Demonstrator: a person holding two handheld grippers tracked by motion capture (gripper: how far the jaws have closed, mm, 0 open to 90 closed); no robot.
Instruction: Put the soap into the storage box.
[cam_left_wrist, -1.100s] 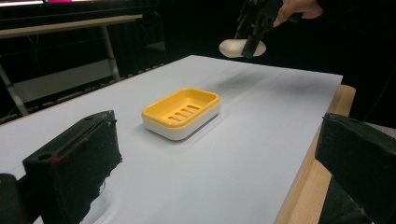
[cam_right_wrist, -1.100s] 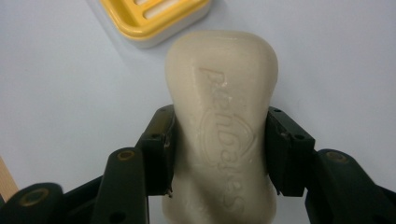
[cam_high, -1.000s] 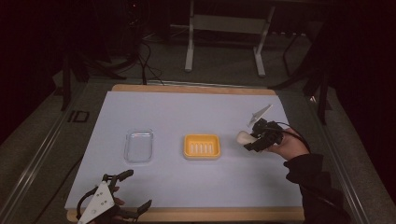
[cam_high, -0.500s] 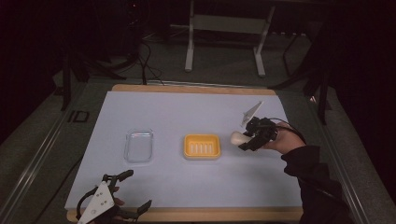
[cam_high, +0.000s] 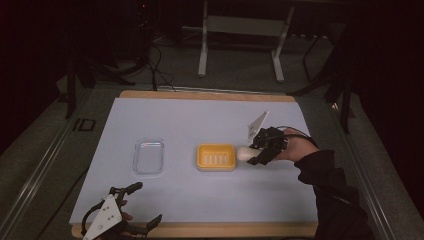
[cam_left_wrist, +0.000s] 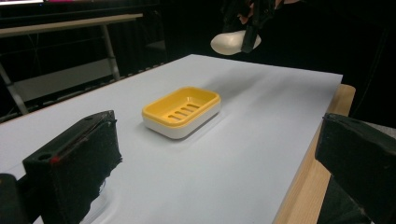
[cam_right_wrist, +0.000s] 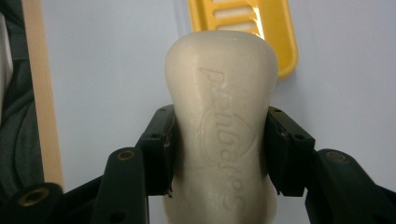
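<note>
A yellow soap dish (cam_high: 216, 157) with a slotted floor and white base is seen near the middle of the worktop (cam_high: 200, 120), and nothing lies in it. Well apart to its left, a clear shallow tray (cam_high: 148, 156) is seen, also without contents. A pale bar of soap (cam_right_wrist: 219, 121) is clamped between the two jaws of the right gripper (cam_high: 256, 151), raised above the worktop just beside the dish's right edge; embossed lettering is visible on the bar in the right gripper view, with the dish's end seen beyond it. Compared with a second ago, the right gripper and the bar have been carried leftward, from well right of the dish to its right edge. The left gripper (cam_high: 134, 202) is kept at the near-left corner of the worktop, unchanged in place, its jaws held wide apart with nothing between them. In the left gripper view the dish is seen ahead on the sheet and the soap is seen aloft beyond it. The worktop is covered by a pale sheet with a wooden border showing at its near and far edges. The room around is dark; metal table legs (cam_high: 202, 47) and trailing cables (cam_high: 155, 60) are seen on the floor beyond the far edge.
</note>
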